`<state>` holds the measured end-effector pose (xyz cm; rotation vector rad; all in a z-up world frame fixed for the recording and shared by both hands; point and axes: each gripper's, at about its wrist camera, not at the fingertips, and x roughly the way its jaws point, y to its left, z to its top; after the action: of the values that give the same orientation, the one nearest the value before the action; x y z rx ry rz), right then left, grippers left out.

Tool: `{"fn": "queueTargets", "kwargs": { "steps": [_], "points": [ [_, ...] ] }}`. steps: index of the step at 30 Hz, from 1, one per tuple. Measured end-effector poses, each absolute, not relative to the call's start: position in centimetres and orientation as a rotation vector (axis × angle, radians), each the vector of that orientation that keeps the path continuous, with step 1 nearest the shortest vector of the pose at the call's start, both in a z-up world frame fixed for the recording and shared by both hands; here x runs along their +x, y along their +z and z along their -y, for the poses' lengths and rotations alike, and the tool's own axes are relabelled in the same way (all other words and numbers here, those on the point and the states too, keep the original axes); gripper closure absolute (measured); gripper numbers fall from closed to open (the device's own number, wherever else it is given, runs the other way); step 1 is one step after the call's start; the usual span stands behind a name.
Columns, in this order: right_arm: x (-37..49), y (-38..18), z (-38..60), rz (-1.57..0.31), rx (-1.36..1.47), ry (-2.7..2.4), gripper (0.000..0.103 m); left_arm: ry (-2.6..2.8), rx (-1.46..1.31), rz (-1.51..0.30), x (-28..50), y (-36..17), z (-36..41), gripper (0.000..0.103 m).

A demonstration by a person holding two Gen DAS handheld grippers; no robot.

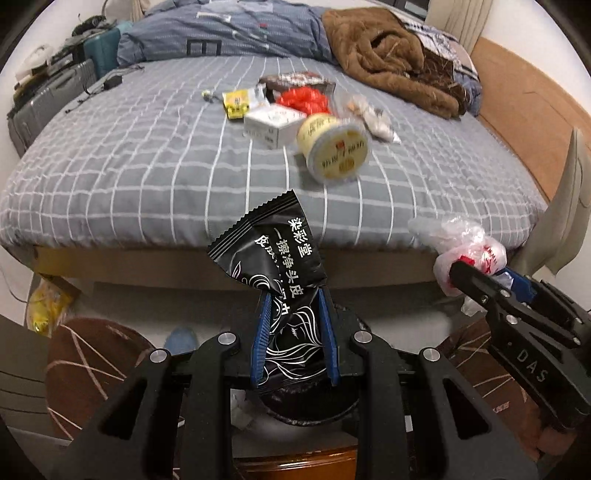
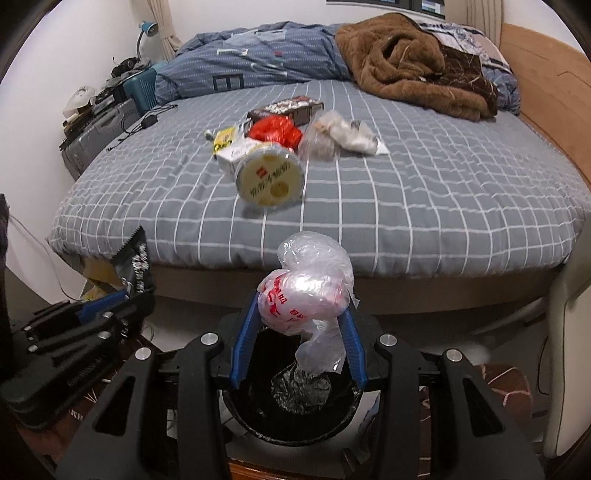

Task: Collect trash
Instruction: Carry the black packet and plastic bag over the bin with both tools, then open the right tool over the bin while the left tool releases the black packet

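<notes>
My left gripper (image 1: 293, 295) is shut on a black snack wrapper (image 1: 271, 251) with white print, held upright above a round black bin (image 1: 314, 400) on the floor. My right gripper (image 2: 300, 302) is shut on a crumpled clear plastic bag (image 2: 308, 288) with red print, over the same black-lined bin (image 2: 295, 410). Each gripper shows in the other's view: the right gripper (image 1: 476, 273) at the right edge, the left gripper (image 2: 125, 295) at the left edge. More trash lies on the bed (image 1: 147, 177): a yellow round tub (image 1: 334, 149), a white box (image 1: 273, 125), a red wrapper (image 1: 304, 99).
A brown fleece blanket (image 1: 391, 55) and a blue duvet (image 1: 229, 33) lie at the bed's far end. Suitcases (image 1: 48, 99) stand at the left of the bed. Brown patterned slippers or cushions (image 1: 92, 369) lie on the floor beside the bin. A wooden headboard (image 1: 524, 103) runs along the right.
</notes>
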<state>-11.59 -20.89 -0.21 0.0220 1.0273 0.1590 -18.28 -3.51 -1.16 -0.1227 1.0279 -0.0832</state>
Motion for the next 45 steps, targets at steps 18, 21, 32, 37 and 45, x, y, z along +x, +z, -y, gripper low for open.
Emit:
{"fn": "queueTargets", "kwargs": {
  "steps": [18,21,32,37,45],
  "points": [
    [-12.0,-7.8,20.6,-1.178,0.013,0.134,0.062,-0.100,-0.112,-1.130,-18.5,-8.1,4.1,0.078],
    [-11.8,-9.0,20.3,-1.208,0.001,0.136,0.062,-0.097,-0.119,-1.147,-18.2,-9.3,3.8,0.078],
    [-11.4,-11.5,18.1,-1.260,-0.029,0.171,0.061,-0.076,-0.120,-1.198,-17.7,-11.8,2.4,0.078],
    [-11.2,-11.9,18.2,-1.270,-0.033,0.175,0.060,-0.072,-0.115,-1.197,-17.5,-11.9,2.7,0.078],
    [-10.7,-11.6,19.4,-1.251,-0.016,0.145,0.033,-0.080,-0.097,-1.209,-17.4,-12.1,3.4,0.078]
  ]
}}
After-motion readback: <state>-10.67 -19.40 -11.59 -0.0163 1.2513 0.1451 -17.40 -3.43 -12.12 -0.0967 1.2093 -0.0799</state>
